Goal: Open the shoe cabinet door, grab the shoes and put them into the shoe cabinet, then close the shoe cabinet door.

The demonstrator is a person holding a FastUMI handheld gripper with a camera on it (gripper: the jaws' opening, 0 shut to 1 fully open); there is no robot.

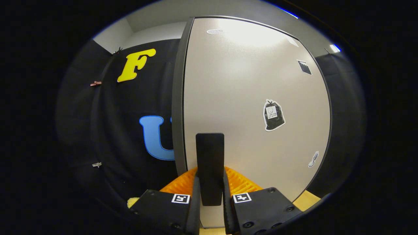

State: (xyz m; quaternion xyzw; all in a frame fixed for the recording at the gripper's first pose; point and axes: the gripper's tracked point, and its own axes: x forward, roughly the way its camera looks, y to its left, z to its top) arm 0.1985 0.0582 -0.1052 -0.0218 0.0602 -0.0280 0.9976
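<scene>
Left of the cabinet door [254,98] hangs the booth's black cloth wall [107,130]; the door's dark edge [178,98] stands beside it. The tongs [210,192] are clenched on the door's black handle [210,163], one finger on each side. To do this step well, I judge they should keep a square grip and follow the door's arc, not pull straight. The cabinet's inside and the shoes' whereabouts stay hidden; the stickers [273,115] right of the handle are unclear.
</scene>
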